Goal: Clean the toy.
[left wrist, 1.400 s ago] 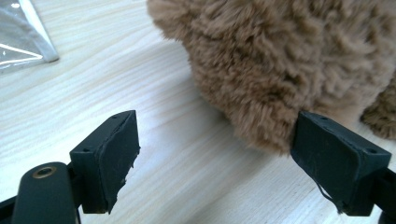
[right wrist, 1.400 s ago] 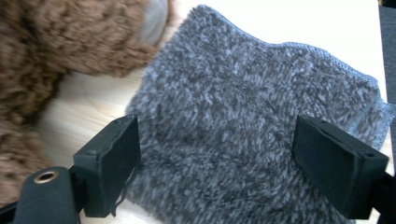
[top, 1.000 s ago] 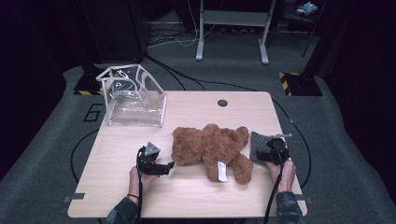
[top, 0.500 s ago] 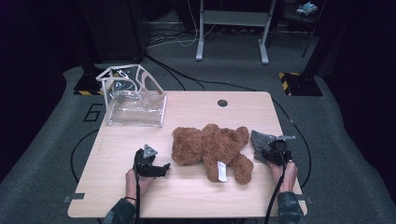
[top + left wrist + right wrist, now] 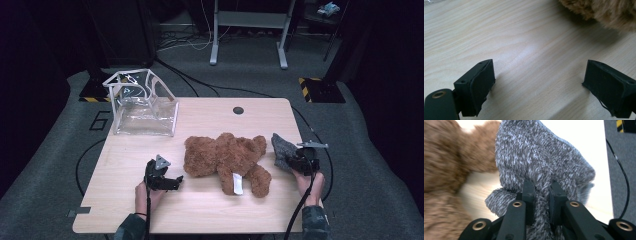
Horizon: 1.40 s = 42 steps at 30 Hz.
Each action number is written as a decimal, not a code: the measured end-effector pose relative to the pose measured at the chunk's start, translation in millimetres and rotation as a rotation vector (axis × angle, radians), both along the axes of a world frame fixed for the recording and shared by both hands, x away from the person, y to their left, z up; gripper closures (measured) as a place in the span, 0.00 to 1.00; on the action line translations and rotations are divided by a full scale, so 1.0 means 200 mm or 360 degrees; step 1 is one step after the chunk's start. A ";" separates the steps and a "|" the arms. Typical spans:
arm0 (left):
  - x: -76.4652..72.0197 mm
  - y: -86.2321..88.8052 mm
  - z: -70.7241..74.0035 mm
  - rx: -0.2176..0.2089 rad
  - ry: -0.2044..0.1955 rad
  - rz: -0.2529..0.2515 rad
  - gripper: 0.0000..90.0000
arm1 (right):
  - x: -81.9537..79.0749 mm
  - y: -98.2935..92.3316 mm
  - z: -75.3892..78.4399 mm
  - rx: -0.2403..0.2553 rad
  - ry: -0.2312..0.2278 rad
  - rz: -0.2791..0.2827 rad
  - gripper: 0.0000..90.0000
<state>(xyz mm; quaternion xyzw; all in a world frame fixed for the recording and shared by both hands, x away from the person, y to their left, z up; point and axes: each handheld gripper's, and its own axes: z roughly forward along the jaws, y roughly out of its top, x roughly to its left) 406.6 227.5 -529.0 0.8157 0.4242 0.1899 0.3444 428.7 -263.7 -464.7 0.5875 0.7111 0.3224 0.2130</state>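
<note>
- Your right gripper (image 5: 539, 195) has just been closing and now pinches the grey fuzzy cloth (image 5: 541, 157) between its jaws, at the table's (image 5: 210, 210) right edge, just right of the teddy bear (image 5: 227, 157).
- Your left gripper (image 5: 537, 87) stands wide apart with nothing between its jaws, low over bare wood just left of the bear.
- The clear bag (image 5: 145, 112) sits at the far left.

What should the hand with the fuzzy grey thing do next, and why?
Probably lift it a little higher. The right hand-held gripper, whose jaws have just been closing, pinches the grey fuzzy cloth right beside the teddy bear, so raising it would likely free it from the table.
</note>
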 end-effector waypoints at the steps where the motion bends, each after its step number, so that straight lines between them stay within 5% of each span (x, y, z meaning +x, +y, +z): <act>1: 0.00 0.00 0.00 0.0001 -0.0004 0.0001 0.10 | -0.01 0.01 0.02 0.0000 -0.0009 0.0003 0.87; 11: 0.00 -0.01 0.00 -0.0013 -0.0008 0.0013 0.10 | -0.03 0.13 0.29 -0.0003 -0.0185 0.0169 0.87; 22: 0.00 -0.01 0.00 -0.0020 -0.0006 0.0020 0.11 | 0.01 0.45 0.49 -0.0031 -0.0256 0.0449 0.86; 33: 0.00 -0.01 0.00 -0.0009 -0.0003 0.0015 0.11 | 0.09 0.79 0.48 -0.0034 -0.0186 0.0678 0.85; 42: 0.00 -0.01 0.00 -0.0010 0.0003 0.0016 0.11 | 0.16 0.94 0.44 -0.0027 -0.0153 0.0787 0.85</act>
